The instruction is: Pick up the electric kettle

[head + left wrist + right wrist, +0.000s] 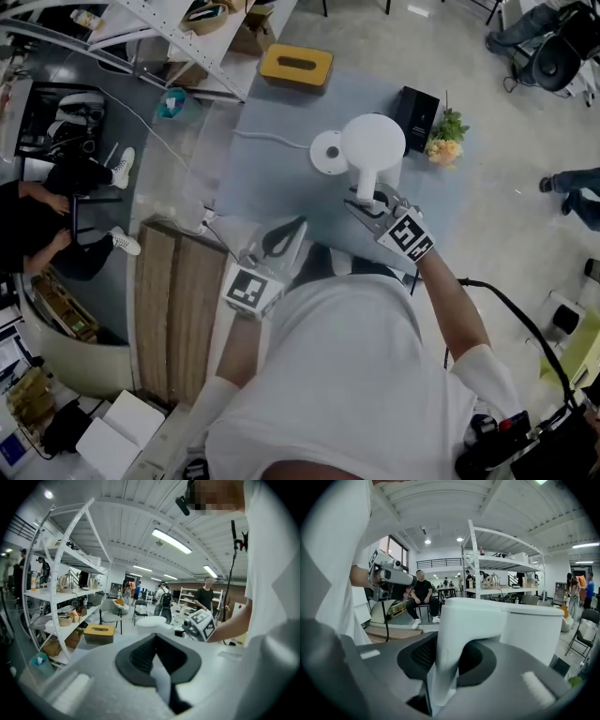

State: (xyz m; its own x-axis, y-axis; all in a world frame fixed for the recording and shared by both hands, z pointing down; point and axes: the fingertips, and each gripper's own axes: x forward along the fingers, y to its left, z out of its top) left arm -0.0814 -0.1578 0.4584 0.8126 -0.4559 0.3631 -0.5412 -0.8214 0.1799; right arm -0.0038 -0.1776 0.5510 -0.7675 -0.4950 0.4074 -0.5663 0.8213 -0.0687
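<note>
White plastic, smooth and probably slippery, is what this grip depends on. At the left, the left gripper (pixel 292 231) hangs over the near edge of the grey table (pixel 272 183), its jaws a little apart with nothing between them. It has no part in the lift and is best kept well clear. Next comes the round base (pixel 326 152), bare, with its cord (pixel 272 141) trailing off to the left. The electric kettle (pixel 373 141) is just beside the base rather than on it. It seems to be held clear of the table, though the steep view from above does not settle that. The right gripper (pixel 368 199) has its jaws closed partway on the handle (pixel 457 634), a pad pressing each flank. To lift well, the person should keep that squeeze firm and raise straight. The body should stay upright so it cannot swing on the handle or tip toward the black box (pixel 415 114) and the flowers (pixel 446 141) at the right.
</note>
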